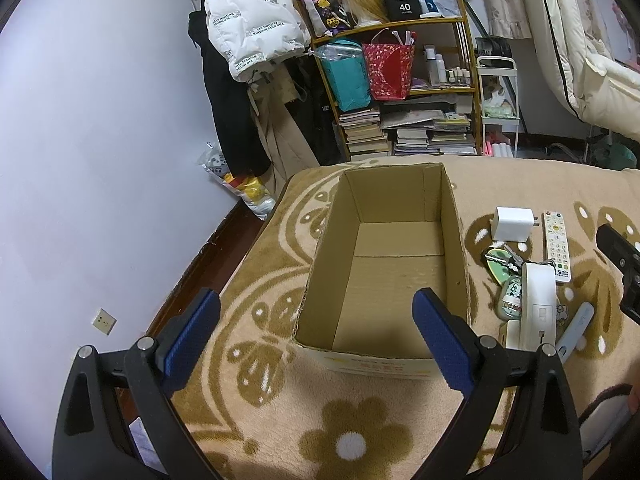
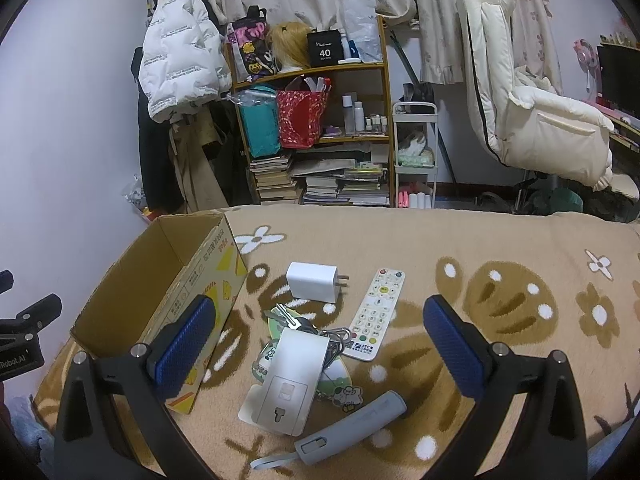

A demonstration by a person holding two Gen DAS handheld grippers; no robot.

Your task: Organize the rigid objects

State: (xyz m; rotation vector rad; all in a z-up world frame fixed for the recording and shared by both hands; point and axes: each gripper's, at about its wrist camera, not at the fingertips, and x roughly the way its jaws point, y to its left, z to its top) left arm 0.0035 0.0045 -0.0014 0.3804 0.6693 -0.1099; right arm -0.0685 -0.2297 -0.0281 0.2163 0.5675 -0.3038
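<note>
Holding both grippers, left [image 1: 316, 312] and right [image 2: 318, 320], spread wide and empty, you face a box [image 1: 384, 264]; the remote [image 2: 376, 314] reads "JSCN".

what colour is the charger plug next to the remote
White, with metal prongs. The charger plug shows best in the right wrist view, lying beside the remote.

My left gripper [image 1: 316, 312] is wide open in the lower frame. The cardboard box [image 1: 454, 236] sits at center, the white charger [image 1: 513, 223] and remote [image 1: 556, 245] at right.
</note>
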